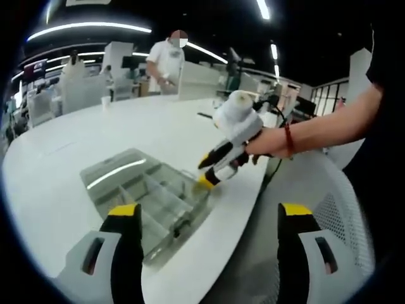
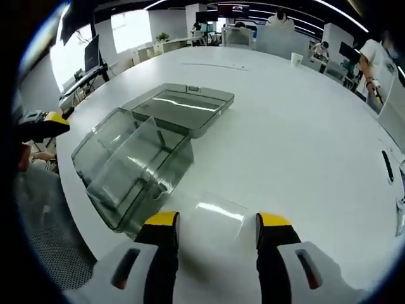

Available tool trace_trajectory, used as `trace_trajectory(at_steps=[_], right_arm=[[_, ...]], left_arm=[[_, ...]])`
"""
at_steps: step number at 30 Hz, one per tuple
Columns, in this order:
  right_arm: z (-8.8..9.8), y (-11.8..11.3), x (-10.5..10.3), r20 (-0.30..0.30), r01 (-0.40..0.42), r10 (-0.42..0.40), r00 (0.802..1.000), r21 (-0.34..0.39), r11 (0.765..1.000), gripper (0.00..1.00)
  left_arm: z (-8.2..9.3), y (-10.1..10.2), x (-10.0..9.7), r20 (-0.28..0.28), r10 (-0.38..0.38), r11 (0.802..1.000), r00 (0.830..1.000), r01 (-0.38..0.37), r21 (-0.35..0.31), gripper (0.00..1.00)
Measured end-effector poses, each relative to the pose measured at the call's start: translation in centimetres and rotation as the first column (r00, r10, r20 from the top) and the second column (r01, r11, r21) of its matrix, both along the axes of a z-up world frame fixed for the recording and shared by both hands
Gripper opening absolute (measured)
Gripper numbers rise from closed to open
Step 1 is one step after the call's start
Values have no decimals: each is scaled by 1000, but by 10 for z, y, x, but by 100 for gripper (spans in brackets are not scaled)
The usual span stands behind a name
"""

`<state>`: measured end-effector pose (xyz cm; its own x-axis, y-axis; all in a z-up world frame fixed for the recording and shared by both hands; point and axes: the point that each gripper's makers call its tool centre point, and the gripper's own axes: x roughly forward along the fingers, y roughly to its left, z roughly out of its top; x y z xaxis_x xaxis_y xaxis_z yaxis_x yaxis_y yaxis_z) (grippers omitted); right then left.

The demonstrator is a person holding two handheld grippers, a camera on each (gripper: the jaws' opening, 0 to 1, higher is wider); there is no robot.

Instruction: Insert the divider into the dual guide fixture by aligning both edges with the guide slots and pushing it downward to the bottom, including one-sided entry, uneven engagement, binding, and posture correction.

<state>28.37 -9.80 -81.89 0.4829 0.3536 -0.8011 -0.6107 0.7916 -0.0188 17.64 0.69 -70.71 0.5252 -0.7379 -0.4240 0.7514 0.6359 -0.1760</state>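
The clear divider sat pinched between the jaws of the right claw, with the compartment box lying just left of it on the tabletop; the left claw gaped empty.

One clear box with one open lid, one divider, one cup, one pen, two tools, one surface.
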Motion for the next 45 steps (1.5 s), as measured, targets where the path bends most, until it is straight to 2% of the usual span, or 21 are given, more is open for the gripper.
trace_trajectory(at_steps=[10, 13, 15, 17, 30, 38, 43, 45], right_arm=[[1, 1, -1, 22, 13, -13, 1000, 18, 1000, 43], [1, 4, -3, 34, 3, -4, 999, 26, 1000, 37], [1, 11, -8, 44, -30, 29, 999, 38, 999, 30], [1, 8, -7, 49, -11, 9, 999, 41, 999, 30], [1, 6, -9, 53, -36, 33, 998, 42, 998, 28], [2, 6, -9, 54, -28, 26, 998, 43, 999, 28], [4, 5, -9, 46, 10, -14, 999, 83, 996, 27], [3, 5, -10, 52, -21, 18, 998, 57, 998, 27]], left_arm=[[-2, -4, -1, -7, -26, 999, 1000, 26, 19, 86], [-3, -6, -2, -6, -36, 999, 999, 37, 30, 86], [-2, -7, -3, -8, -40, 999, 999, 40, 24, 86], [-2, -8, -4, -8, -46, 999, 999, 46, 27, 86], [-2, -12, -3, -7, -71, 997, 997, 72, 41, 86], [-2, -13, 0, -5, -56, 998, 998, 56, 37, 86], [-2, -12, 0, -2, -50, 998, 999, 50, 33, 86], [0, -12, 0, 2, -53, 998, 999, 53, 29, 86]])
